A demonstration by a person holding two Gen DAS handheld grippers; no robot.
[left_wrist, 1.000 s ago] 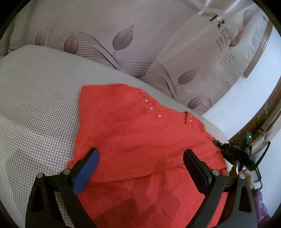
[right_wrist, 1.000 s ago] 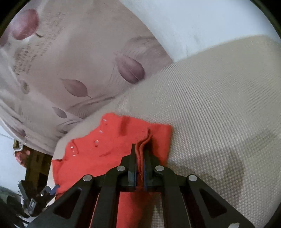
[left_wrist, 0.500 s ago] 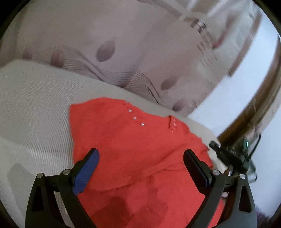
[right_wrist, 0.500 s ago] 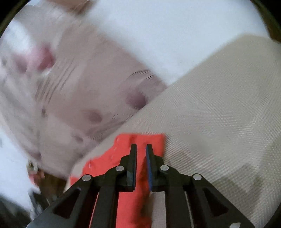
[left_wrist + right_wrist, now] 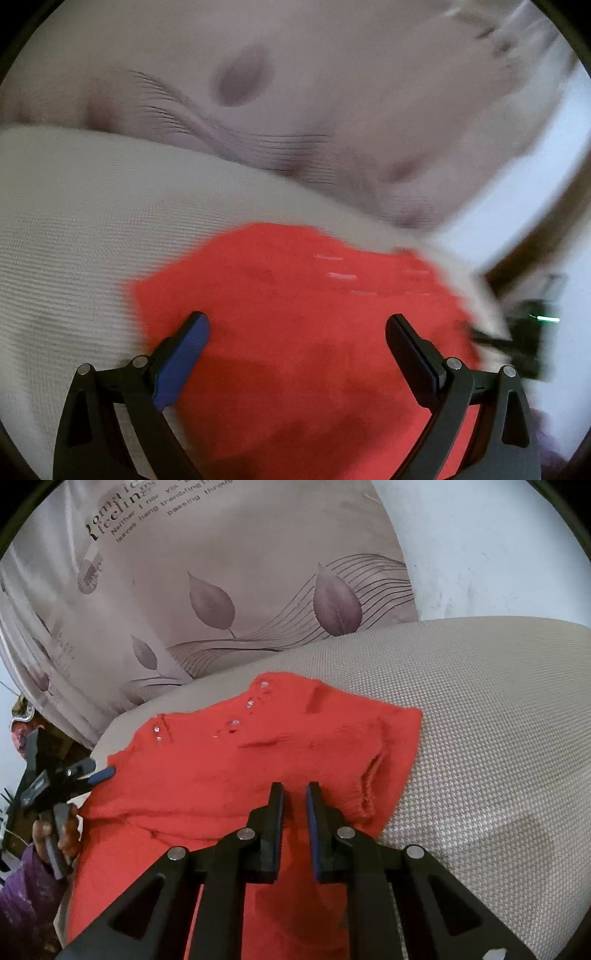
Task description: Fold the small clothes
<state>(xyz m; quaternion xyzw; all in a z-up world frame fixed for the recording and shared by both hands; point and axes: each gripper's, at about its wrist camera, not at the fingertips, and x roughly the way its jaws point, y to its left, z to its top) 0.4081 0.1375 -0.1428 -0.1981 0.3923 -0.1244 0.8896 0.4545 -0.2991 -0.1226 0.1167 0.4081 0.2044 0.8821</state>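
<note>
Sweater (image 5: 258, 768), red knit, lies flat on the beige cushion (image 5: 498, 738), neckline toward the leaf-print curtain (image 5: 221, 590). Right gripper (image 5: 294, 794) hovers above its folded right edge, jaws slightly parted and empty. Left gripper (image 5: 297, 328), jaws spread wide, looks nearer the hem, though blurred. Open cushion lies rightward.

The sweater (image 5: 258, 760) is bright orange-red, with a few small clear studs (image 5: 233, 723) glinting near its neckline. It lies on a cushion (image 5: 498, 738) woven in a fine beige-and-white houndstooth. Behind hangs a curtain (image 5: 221, 572) in dusty mauve-grey, printed with darker plum leaves, thin black wavy lines and dark lettering. The wall (image 5: 498, 546) at far right is pale bluish white. The right hand-held gripper (image 5: 294, 797) is black with blue pads; the left hand-held gripper (image 5: 297, 332) is black too, one pad (image 5: 181, 365) blue. A purple sleeve (image 5: 22, 897) shows at left.
</note>
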